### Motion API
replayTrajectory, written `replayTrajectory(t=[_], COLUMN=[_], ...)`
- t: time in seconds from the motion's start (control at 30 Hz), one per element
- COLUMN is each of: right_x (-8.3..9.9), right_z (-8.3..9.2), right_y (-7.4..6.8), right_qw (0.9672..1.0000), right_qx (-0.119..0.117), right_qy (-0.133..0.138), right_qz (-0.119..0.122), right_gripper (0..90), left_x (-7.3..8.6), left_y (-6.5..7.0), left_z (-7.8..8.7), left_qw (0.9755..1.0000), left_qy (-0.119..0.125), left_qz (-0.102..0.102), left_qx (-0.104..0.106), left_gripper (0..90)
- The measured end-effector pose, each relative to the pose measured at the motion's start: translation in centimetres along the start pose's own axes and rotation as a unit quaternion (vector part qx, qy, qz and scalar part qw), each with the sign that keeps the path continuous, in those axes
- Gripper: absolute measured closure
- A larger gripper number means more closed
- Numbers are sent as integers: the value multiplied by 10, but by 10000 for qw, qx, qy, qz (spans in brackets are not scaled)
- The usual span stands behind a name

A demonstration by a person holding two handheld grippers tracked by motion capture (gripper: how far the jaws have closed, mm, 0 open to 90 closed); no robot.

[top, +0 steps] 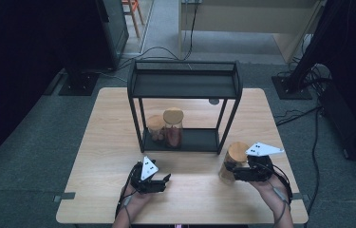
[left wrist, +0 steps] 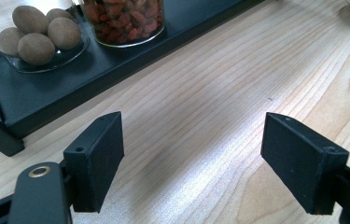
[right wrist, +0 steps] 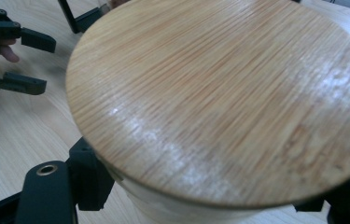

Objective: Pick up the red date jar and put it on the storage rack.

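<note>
Right now the right gripper (top: 231,170) has its jaws clamped on a jar (top: 232,161) with a round bamboo lid (right wrist: 219,98); in the right gripper view the lid spreads just above the two black jaws, which press on the jar's pale body below the lid's rim, one at each side. In the high view this jar stands tilted at the right gripper's tips, near the front right leg of the black shelf (top: 183,85) on the wooden table (top: 104,142). The left gripper (top: 162,179) rests low over the table with its jaws parted and nothing between them, bare wood showing in the gap. Beyond those open jaws, up and to the left in the left gripper view, the shelf's lower tray holds a glass jar of brown round pieces (left wrist: 37,35) and, just beside it, a jar of red dried pieces (left wrist: 125,21).
</note>
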State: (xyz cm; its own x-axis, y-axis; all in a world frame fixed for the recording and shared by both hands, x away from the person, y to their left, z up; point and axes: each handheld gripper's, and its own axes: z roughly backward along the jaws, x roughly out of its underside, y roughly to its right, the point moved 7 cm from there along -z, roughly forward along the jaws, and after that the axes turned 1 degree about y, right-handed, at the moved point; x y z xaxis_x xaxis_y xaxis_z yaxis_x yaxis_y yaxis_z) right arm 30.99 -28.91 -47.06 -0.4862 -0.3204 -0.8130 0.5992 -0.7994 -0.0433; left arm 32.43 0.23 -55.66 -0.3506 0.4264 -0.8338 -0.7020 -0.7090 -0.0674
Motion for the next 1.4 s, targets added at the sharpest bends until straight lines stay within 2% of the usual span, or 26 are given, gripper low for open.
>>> replayTrajectory(t=[0.3, 0.67, 0.87, 1.4], right_x=[-10, -21, -30, -47], right_z=[-14, -31, -38, -61], right_y=[-16, -31, -36, -45], right_qw=[9999, 9997, 9997, 9994], right_qx=[-53, -189, -203, -237], right_qy=[-33, -29, 8, -134], right_qz=[160, 150, 139, 201], right_gripper=[252, 252, 252, 252], left_x=[0, 0, 0, 0], left_y=[1, 1, 1, 1], left_z=[0, 0, 0, 0], left_qw=[10000, 10000, 10000, 10000], left_qy=[12, 9, 10, 6], left_qz=[-4, -7, -32, -63], left_qx=[-4, -7, -24, -24], left_gripper=[216, 216, 216, 216])
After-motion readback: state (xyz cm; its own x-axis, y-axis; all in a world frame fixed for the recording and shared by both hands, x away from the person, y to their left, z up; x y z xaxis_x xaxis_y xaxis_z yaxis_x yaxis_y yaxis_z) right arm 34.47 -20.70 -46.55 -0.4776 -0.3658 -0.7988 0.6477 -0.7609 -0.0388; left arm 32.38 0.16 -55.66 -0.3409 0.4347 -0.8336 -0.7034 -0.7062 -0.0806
